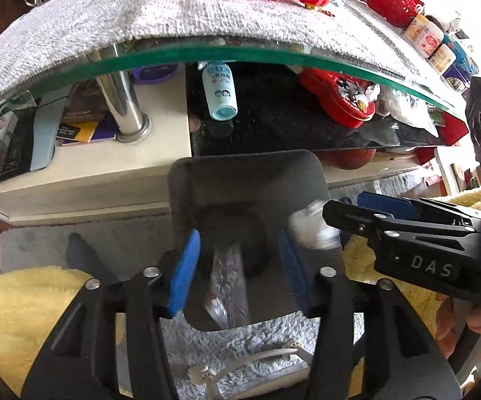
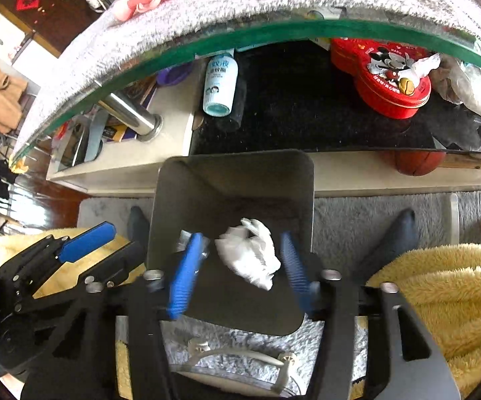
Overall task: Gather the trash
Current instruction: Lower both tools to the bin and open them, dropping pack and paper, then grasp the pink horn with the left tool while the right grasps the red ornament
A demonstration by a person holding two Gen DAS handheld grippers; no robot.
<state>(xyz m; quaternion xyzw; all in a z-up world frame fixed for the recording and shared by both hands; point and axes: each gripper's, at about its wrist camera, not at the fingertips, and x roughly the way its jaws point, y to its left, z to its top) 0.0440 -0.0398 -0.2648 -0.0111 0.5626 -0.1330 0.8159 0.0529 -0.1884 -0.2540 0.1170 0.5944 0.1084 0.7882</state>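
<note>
A dark grey trash bin (image 1: 240,180) (image 2: 234,183) stands on the rug right under both grippers. My left gripper (image 1: 240,273) hangs open over it, and a clear plastic wrapper (image 1: 227,286) sits loose between its blue pads (image 1: 187,273), touching neither. My right gripper (image 2: 240,271) is open over the same bin, with a crumpled white tissue (image 2: 250,253) free between its fingers. In the left wrist view the right gripper (image 1: 357,220) comes in from the right with the tissue (image 1: 310,226) blurred at its tip. The right wrist view shows the left gripper (image 2: 107,253) at the left.
A glass table edge (image 1: 240,55) under a grey cloth (image 1: 140,16) juts out above the bin. On the shelf below lie a pale blue bottle (image 2: 220,83) and a red Mickey tin (image 2: 383,76), beside a chrome leg (image 1: 124,106). A yellow fluffy blanket (image 2: 440,300) flanks the bin.
</note>
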